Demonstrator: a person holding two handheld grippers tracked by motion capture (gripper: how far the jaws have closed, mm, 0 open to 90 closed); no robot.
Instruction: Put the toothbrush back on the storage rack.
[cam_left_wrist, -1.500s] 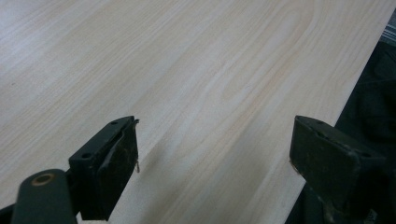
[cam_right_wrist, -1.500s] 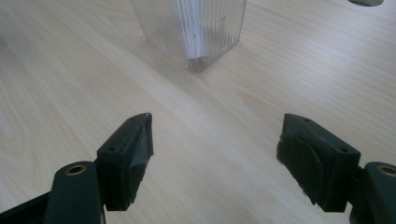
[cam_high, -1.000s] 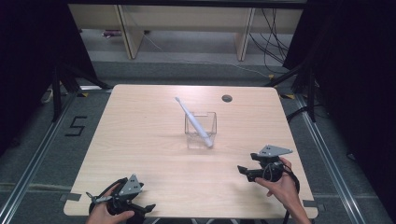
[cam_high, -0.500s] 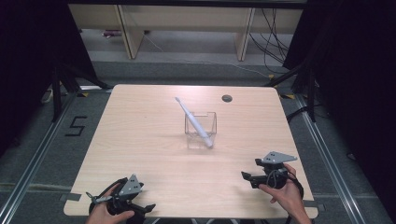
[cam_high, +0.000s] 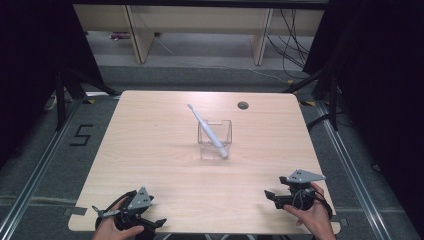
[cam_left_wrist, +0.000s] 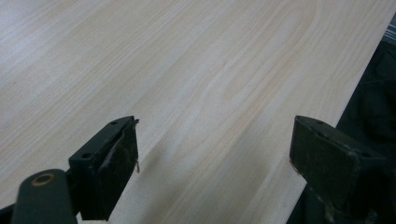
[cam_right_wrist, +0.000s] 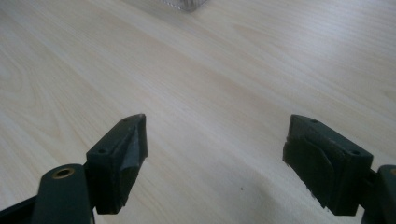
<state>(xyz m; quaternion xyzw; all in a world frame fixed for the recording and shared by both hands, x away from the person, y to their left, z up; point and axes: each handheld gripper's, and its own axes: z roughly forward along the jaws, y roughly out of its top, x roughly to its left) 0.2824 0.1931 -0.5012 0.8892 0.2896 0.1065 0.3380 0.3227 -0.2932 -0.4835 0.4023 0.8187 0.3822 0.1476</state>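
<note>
A clear box (cam_high: 215, 138) stands a little beyond the middle of the wooden table (cam_high: 150, 145), and a white toothbrush (cam_high: 208, 131) leans in it, its thick end down at the box's near right corner and its thin end sticking up past the far left rim. Beyond the box and to its right there is a small round hole (cam_high: 243, 105) in the tabletop. The left gripper (cam_high: 150, 223) sits well nearer than the box and to its left, at the table's near edge, held in the person's left hand (cam_high: 112, 231); its jaws stand wide apart with only bare wood between them. The right gripper (cam_high: 270, 196) is nearer than the box and to its right, held in the right hand (cam_high: 312, 217), jaws likewise spread wide and holding nothing. In the right gripper view, the box's base (cam_right_wrist: 180, 4) shows well ahead of the jaws.
</note>
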